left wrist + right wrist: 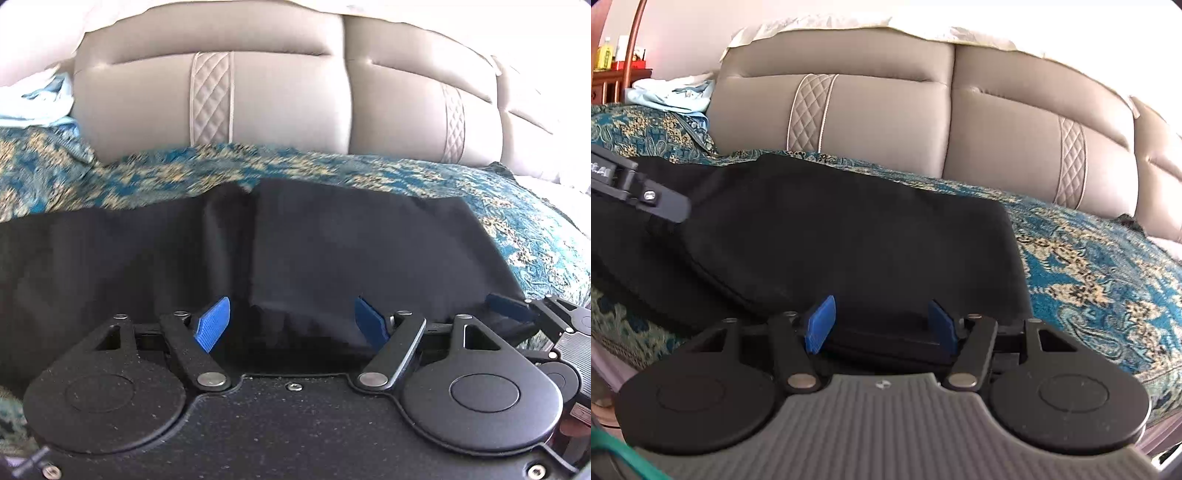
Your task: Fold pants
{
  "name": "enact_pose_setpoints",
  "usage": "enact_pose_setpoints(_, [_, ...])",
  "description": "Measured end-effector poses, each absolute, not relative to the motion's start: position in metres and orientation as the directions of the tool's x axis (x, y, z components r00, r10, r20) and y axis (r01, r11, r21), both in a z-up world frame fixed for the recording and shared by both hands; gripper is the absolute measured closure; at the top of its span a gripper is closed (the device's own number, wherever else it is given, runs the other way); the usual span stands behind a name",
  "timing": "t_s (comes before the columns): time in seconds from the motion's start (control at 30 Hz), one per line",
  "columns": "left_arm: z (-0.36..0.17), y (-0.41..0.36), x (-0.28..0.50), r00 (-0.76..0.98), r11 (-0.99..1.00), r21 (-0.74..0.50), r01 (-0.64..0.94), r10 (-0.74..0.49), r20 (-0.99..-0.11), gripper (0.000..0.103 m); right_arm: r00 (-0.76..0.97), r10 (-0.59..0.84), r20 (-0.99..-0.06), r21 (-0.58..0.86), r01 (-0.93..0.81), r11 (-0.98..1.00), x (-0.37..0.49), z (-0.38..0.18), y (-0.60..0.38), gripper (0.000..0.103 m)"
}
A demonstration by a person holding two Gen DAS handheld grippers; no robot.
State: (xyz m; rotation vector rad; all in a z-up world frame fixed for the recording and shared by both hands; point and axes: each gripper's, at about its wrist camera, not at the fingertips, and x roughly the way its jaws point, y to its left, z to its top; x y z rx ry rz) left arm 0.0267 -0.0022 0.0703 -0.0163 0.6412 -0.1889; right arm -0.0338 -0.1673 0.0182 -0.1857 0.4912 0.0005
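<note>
Black pants [258, 236] lie stretched across the teal-and-gold patterned cover [110, 173] of a sofa seat, in front of the beige backrest [258, 96] with its 2 quilted strips. The cloth is plain, dark and matte, and has no visible print. In the left wrist view a soft vertical crease runs down its middle, and the far edge sits well short of the backrest. In the right wrist view the pants [831, 240] look doubled over, with a thick rounded fold along the near side and a squared end toward the right of the cover.

The left gripper [293, 323] is spread wide at the near edge of the pants, blue pads [214, 325] apart and nothing pinched between them. The right gripper [881, 323] also stands released, its pads [820, 325] flanking the near edge of the folded cloth without clamping it. A light blue garment [679, 94] lies left of the backrest.
</note>
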Motion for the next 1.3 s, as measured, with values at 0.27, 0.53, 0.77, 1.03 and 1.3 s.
enact_pose_setpoints(0.27, [0.043,-0.022,0.034,0.776,0.988,0.002,0.153,-0.119,-0.62,0.054,0.816,0.077,-0.572,-0.021,-0.108,0.994,0.014,0.038,-0.171,0.03])
enact_pose_setpoints(0.53, [0.033,-0.015,0.029,0.78,0.99,0.01,0.142,-0.106,-0.616,0.054,0.752,0.15,-0.642,-0.064,-0.247,0.967,0.092,0.048,-0.143,0.028])
enact_pose_setpoints(0.77, [0.032,-0.016,0.028,0.791,0.991,0.009,0.137,-0.103,-0.603,0.053,0.757,0.135,-0.639,-0.151,-0.295,0.943,0.151,0.05,-0.113,0.025])
enact_pose_setpoints(1.03, [0.033,-0.014,0.028,0.79,0.991,0.008,0.137,-0.105,-0.604,0.051,0.752,0.173,-0.637,-0.051,-0.265,0.963,0.188,0.05,-0.112,0.023])
enact_pose_setpoints(1.3, [0.035,-0.007,0.032,0.77,0.992,-0.022,0.124,-0.11,-0.629,0.045,0.795,0.22,-0.566,0.065,-0.223,0.973,0.17,0.069,-0.13,0.017])
